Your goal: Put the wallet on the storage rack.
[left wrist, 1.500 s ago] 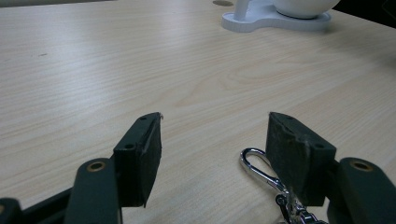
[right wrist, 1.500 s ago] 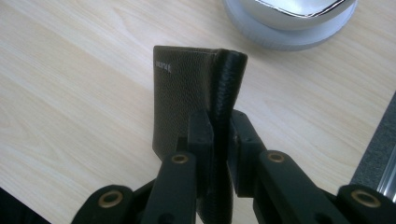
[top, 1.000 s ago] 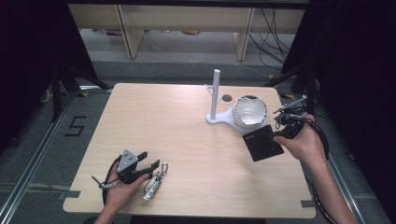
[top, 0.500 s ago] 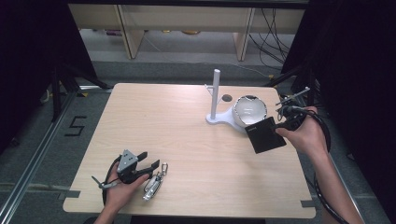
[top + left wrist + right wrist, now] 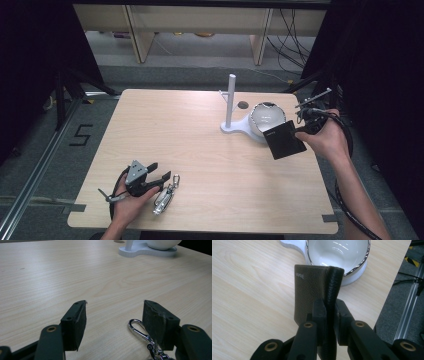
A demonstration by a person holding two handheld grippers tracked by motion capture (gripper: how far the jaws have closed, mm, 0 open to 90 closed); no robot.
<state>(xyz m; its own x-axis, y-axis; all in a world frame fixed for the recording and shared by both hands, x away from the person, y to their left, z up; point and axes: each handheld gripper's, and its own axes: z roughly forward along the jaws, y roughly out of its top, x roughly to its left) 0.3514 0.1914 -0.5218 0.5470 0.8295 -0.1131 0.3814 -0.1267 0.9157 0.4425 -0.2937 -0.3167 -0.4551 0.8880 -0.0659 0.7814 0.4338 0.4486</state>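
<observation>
A dark leather wallet (image 5: 284,139) hangs above the table's right side, pinched at its folded edge by my right gripper (image 5: 302,131). Seen from the right gripper view, the wallet (image 5: 312,287) stands on edge between the jaws of that gripper (image 5: 330,313), just short of the white bowl (image 5: 337,252). The bowl (image 5: 266,118) sits on a white stand with an upright post (image 5: 231,100). My left gripper (image 5: 159,173) rests open at the front left, next to a silver keyring with a snap hook (image 5: 165,195). The hook (image 5: 140,330) lies by the right jaw in the left gripper view.
The wooden table (image 5: 190,130) has bare surface across its middle and left. A small round hole (image 5: 242,105) lies behind the stand. Shelving legs and cables stand on the floor beyond the far edge. The right table edge is close to my right hand.
My right gripper has carried the wallet a little up and back, closer to the bowl. The left gripper and the keyring have stayed put.
</observation>
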